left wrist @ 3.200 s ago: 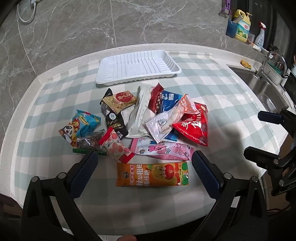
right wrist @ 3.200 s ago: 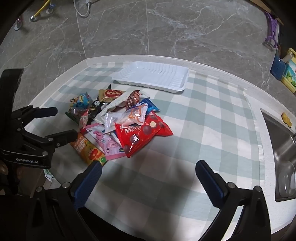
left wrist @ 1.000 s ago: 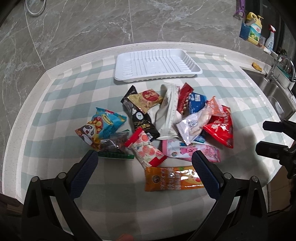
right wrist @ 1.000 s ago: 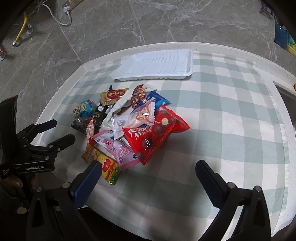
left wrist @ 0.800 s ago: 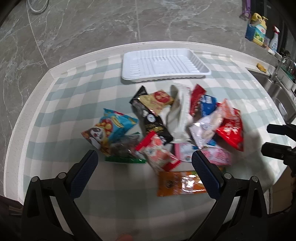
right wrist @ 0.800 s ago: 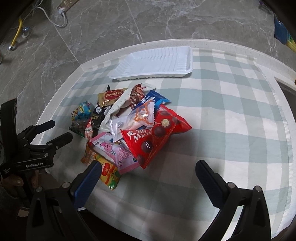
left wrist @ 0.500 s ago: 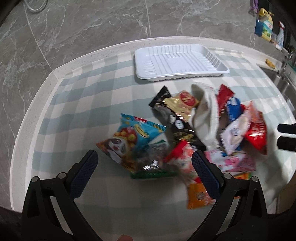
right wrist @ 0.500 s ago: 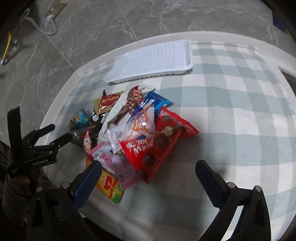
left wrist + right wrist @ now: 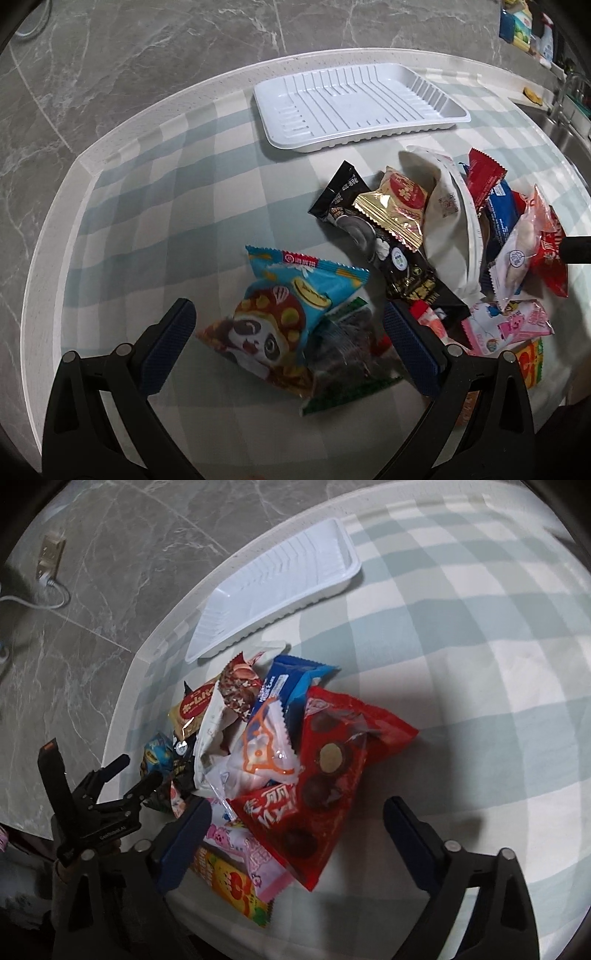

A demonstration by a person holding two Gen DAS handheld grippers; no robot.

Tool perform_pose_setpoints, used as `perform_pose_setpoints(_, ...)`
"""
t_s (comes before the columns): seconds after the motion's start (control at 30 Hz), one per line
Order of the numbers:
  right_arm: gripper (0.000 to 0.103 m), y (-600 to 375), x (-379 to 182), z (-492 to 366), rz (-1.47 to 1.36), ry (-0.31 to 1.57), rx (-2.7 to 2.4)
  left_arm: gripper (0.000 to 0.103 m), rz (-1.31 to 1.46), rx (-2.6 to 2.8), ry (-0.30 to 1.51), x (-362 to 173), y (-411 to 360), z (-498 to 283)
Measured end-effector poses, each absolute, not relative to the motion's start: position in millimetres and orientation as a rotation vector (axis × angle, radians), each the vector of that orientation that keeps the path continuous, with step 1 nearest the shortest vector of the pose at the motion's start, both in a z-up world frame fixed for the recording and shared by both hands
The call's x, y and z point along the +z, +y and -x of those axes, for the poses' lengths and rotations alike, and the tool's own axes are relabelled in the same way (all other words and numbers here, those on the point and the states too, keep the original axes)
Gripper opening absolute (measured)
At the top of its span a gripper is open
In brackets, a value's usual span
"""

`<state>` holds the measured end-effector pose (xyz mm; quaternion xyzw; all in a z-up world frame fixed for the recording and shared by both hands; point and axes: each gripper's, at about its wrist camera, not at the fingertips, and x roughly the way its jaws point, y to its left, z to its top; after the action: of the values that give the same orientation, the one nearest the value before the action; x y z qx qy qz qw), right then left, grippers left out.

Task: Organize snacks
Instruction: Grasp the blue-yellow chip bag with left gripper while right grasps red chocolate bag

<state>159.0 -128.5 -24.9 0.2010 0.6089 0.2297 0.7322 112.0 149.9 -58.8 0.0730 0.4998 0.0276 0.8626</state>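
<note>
Item: heap of sealed snack packets on a green-and-white checked tablecloth [image 9: 192,192], lying just in front of an empty white ribbed tray [image 9: 354,103] set at the far edge of the counter. Contents noted: panda-print blue packet [image 9: 291,321] at the left of the heap, overlapping a dark clear-fronted packet [image 9: 343,350]; long black packet [image 9: 391,254] with a gold-and-red packet [image 9: 399,206] across it; large cream bag [image 9: 447,225]; red chocolate-ball bag [image 9: 328,775] on the right side, topped by a clear packet with orange print [image 9: 266,746]; blue packet [image 9: 291,683]; pink packet [image 9: 251,853]; orange packet [image 9: 229,882] nearest the counter's front. Handling, as judged: all light, thin film wrappers, soft and crinkly, likely slippery face to face, so neighbours may drag along; contents probably crushable, so a gentle pinch on a crimped end seam or a free corner suits better than a squeeze across the middle. Left gripper [image 9: 288,336]: jaws spread, straddling the panda-print blue packet and the dark packet without pressing on either. Right gripper [image 9: 299,830]: jaws closing, the lower end of the red chocolate-ball bag between them, pads apparently not yet touching it. Tray holds nothing so far.
</note>
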Motion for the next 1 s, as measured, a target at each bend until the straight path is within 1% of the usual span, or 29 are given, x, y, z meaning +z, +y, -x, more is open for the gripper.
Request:
perform_pose_setpoints(0.33,0.077,-133,-36,-163,-0.485,1.354,0.492,0.103,-0.160,0.020,1.119,-85,161,-132)
perform_pose_setpoints(0.4,0.073,-136,-37,-163,-0.489,1.355,0.492,0.103,-0.146,0.013,1.138,-92,164,-134)
perform_pose_setpoints(0.47,0.070,-139,-38,-163,-0.502,1.358,0.493,0.103,-0.136,0.009,1.163,-101,168,-137)
perform_pose_setpoints(0.53,0.070,-142,-39,-164,-0.521,1.361,0.501,0.103,-0.080,-0.008,1.160,-105,175,-138)
perform_pose_setpoints(0.6,0.067,-145,-39,-164,-0.516,1.361,0.499,0.103,0.003,-0.020,1.170,-109,185,-138)
perform_pose_setpoints(0.73,0.065,-142,-37,-162,-0.482,1.349,0.501,0.103,-0.015,-0.024,1.157,-112,185,-138)
perform_pose_setpoints(0.83,0.058,-143,-36,-159,-0.455,1.341,0.489,0.103,-0.020,-0.036,1.157,-113,185,-139)
perform_pose_setpoints(0.87,0.052,-145,-37,-158,-0.450,1.339,0.483,0.103,-0.020,-0.039,1.154,-114,186,-140)
perform_pose_setpoints(0.9,0.049,-147,-37,-157,-0.457,1.336,0.482,0.103,-0.022,-0.040,1.152,-114,186,-141)
perform_pose_setpoints(0.93,0.047,-151,-39,-156,-0.479,1.333,0.480,0.103,-0.021,-0.041,1.156,-114,186,-142)
perform_pose_setpoints(1.0,0.041,-155,-41,-156,-0.500,1.329,0.476,0.103,-0.021,-0.045,1.164,-114,187,-141)
